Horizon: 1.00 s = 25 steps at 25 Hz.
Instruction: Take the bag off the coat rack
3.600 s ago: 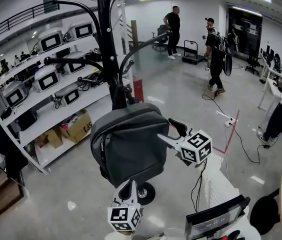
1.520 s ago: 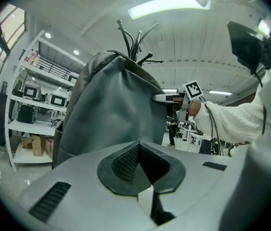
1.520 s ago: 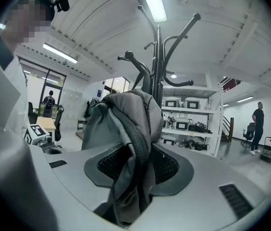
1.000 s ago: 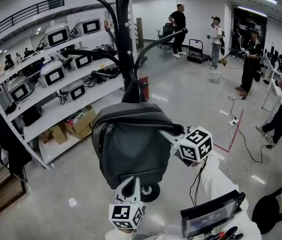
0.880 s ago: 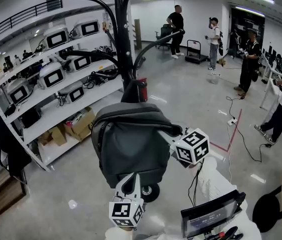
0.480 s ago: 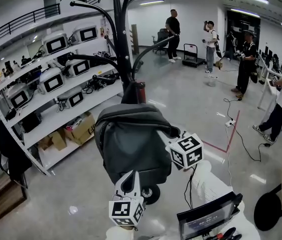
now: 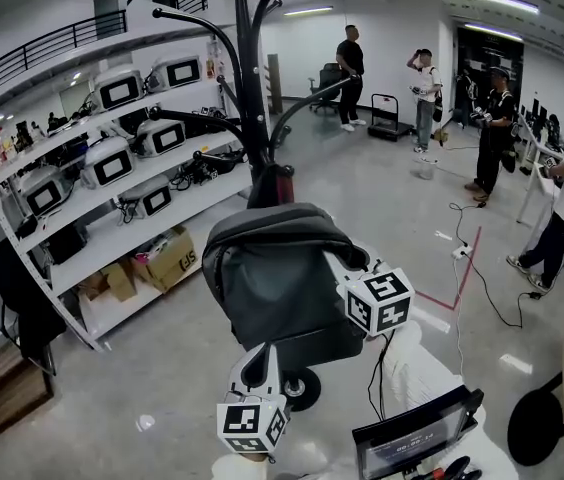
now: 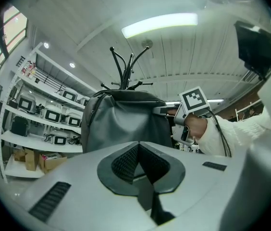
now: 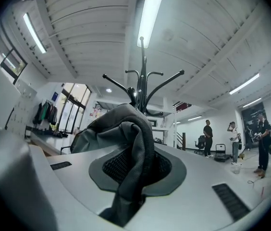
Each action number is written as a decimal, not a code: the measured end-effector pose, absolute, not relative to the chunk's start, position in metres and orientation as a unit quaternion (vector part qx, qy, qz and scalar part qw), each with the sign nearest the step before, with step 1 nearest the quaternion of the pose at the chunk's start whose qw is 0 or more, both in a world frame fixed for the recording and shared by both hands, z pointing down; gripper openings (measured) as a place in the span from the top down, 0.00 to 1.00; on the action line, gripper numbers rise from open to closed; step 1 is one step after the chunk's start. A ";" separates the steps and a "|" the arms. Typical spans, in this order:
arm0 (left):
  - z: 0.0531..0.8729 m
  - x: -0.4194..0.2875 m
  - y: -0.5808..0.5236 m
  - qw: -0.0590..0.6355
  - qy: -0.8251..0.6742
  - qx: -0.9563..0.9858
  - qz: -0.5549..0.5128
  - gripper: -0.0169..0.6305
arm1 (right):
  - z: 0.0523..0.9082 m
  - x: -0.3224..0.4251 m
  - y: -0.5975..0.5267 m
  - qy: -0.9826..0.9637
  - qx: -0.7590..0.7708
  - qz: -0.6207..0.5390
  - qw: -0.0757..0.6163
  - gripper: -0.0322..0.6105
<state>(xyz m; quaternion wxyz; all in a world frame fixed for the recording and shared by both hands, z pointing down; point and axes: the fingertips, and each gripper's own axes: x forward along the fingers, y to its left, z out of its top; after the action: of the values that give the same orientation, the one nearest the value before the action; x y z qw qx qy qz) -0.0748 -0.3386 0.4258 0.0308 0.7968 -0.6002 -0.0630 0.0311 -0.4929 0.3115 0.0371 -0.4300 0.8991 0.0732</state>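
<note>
A dark grey backpack (image 7: 277,283) hangs against the pole of a black coat rack (image 7: 250,88) with curved arms. My right gripper (image 7: 350,265) reaches in from the right at the bag's top, marker cube behind it. In the right gripper view the bag's top strap (image 9: 138,138) runs down between the pads, and the jaws of this gripper (image 9: 135,153) are closing on it. My left gripper (image 7: 259,360) points up just under the bag's bottom edge. Its jaws (image 8: 138,146) stand together with nothing between them, and the bag (image 8: 121,124) fills the view ahead.
White shelves (image 7: 82,183) with monitors and cardboard boxes (image 7: 167,258) line the left. The rack's round base (image 7: 302,388) sits on the grey floor. Several people (image 7: 422,83) stand at the back and right. A cable (image 7: 487,288) and red floor tape (image 7: 459,268) lie to the right.
The right gripper has drawn slightly left and down onto the bag's top strap, and the top of the bag has bunched up toward it. The left gripper stays under the bag.
</note>
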 end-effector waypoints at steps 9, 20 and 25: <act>0.429 -0.067 -0.336 0.033 -0.589 0.805 -0.062 0.97 | 0.277 0.050 -0.492 0.876 -0.470 0.093 0.058 0.84; 0.427 -0.068 -0.341 0.030 -0.583 0.809 -0.066 0.97 | 0.251 0.068 -0.484 0.872 -0.471 0.067 0.113 0.84; 0.426 -0.063 -0.339 0.030 -0.578 0.813 -0.064 0.97 | 0.244 0.065 -0.470 0.876 -0.460 0.070 0.124 0.84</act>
<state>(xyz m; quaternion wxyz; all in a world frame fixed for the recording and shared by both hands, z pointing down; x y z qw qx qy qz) -0.0635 -0.3395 0.4257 0.0296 0.8131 -0.5777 -0.0644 0.0647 -0.4703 0.2441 0.1240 -0.4603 0.8763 0.0695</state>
